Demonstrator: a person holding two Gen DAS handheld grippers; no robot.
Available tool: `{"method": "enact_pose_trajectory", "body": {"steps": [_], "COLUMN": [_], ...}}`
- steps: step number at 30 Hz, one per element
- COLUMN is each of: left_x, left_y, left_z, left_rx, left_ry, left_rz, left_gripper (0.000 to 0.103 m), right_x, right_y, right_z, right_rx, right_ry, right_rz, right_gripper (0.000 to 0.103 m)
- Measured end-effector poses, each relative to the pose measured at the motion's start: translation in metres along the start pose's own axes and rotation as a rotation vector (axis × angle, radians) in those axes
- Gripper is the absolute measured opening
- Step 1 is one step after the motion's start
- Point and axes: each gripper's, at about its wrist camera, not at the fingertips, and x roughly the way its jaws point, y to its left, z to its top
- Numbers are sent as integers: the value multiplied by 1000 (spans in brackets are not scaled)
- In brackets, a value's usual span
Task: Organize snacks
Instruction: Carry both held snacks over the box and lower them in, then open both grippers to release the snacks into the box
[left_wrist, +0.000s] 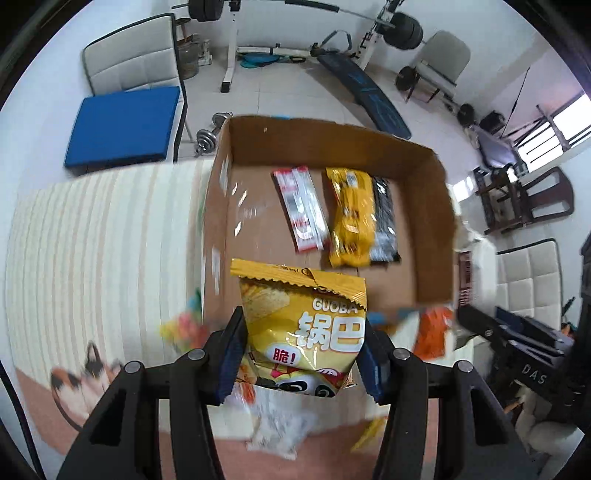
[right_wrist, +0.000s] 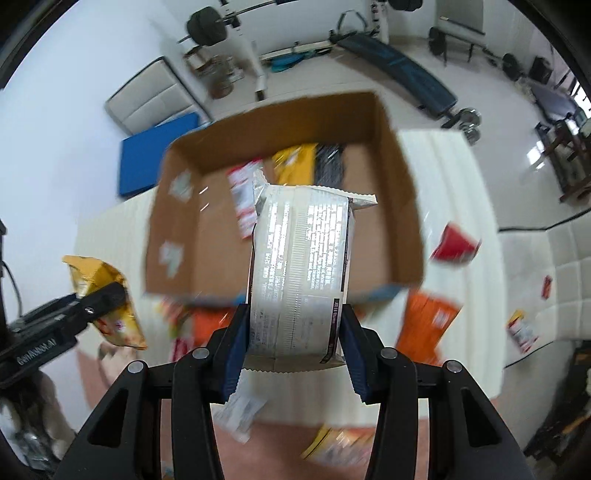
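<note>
- Tongs first: our left tongs (left_wrist: 303, 350) pinch a yellow crisp bag (left_wrist: 306, 317) by its sides, and our right tongs (right_wrist: 295, 347) clamp a silver packet (right_wrist: 299, 273) the same way, so both hang upright.
- We hold them above the cardboard box (left_wrist: 436, 206), where three packs (left_wrist: 347, 218) lie side by side.
- Loose snacks (right_wrist: 428, 325) wait on the tabletop (left_wrist: 92, 240).

A: How do we hold our left gripper (left_wrist: 301, 354) now?

B: We point it steeply down. Its blue fingers (left_wrist: 231, 354) press on both sides of the yellow bag (left_wrist: 306, 325).

A: And our right gripper (right_wrist: 293, 347)?

B: It also points steeply down. Its fingers (right_wrist: 236, 350) clamp the silver packet (right_wrist: 299, 273) from left and right. In the right wrist view we see our left gripper at the left edge.
</note>
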Motion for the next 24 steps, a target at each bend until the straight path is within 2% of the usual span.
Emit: {"method": "enact_pose_trajectory", "body": {"steps": [6,9,15,17,18,20,21,22,24], "left_x": [60,87,127,135,139,146,148,151,152], "left_y": [4,5,3,3,3,5,6,6,7], "left_z": [77,102,132,136,138,141,142,143,144], "left_rx": [-10,-2,38,42,41,25,19,11,2], "left_ry": [78,112,160,177,190,208,209,216,214], "left_rz": [66,104,188,186,186,184,175,166,167], "left_gripper": [51,51,52,53,53,54,54,54,61], "right_x": [47,70,105,114,117,120,122,123,122], "right_y": [-17,-20,-16,-13,-13,-11,-12,-12,-11], "right_z": [69,97,124,129,131,135,137,138,139], "right_rx": [-22,-49,-131,-160,-162,-156,-145,-136,-126], "right_ry": [31,48,89,101,99,108,118,123,126], "right_rz": [-83,-125,-214,-243,-255,-257,-246,-229,-217], "right_gripper": [50,50,51,52,54,66,83,88,88]}}
